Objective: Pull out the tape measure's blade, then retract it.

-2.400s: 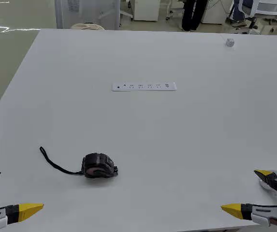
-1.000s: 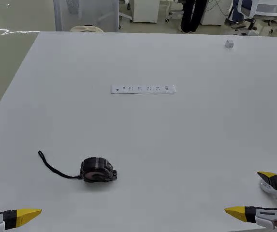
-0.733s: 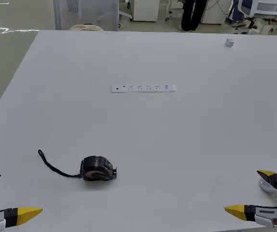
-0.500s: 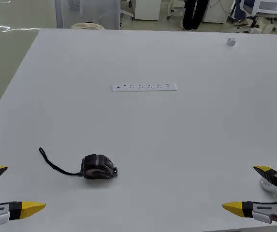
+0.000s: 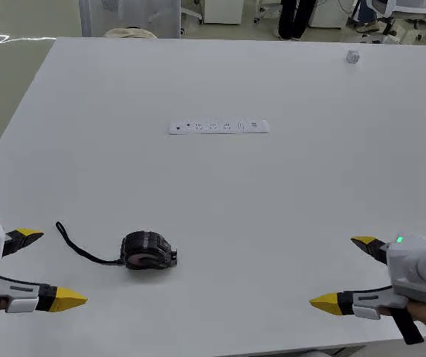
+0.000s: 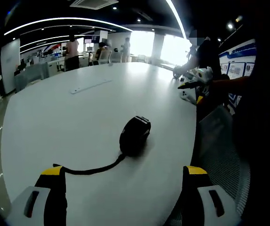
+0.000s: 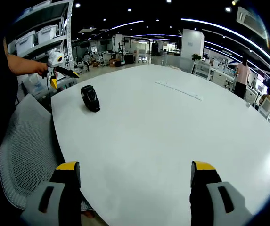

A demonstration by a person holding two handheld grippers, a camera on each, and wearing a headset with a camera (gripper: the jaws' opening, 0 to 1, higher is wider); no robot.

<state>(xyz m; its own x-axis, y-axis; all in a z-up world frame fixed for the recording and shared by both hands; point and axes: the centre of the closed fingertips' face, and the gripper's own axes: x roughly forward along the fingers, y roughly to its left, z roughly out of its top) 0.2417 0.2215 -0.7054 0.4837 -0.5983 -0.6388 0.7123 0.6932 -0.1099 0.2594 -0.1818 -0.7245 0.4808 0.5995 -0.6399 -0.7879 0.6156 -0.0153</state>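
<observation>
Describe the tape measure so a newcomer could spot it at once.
On the large white table, look near the front left, just ahead of the left gripper. The tape measure is the dark rounded case trailing a black strap, unlike the flat white power strip farther back.

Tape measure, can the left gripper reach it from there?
Probably yes. The left gripper is open, and the tape measure lies on the table just ahead of its jaws, with nothing but its own strap between them.
</observation>
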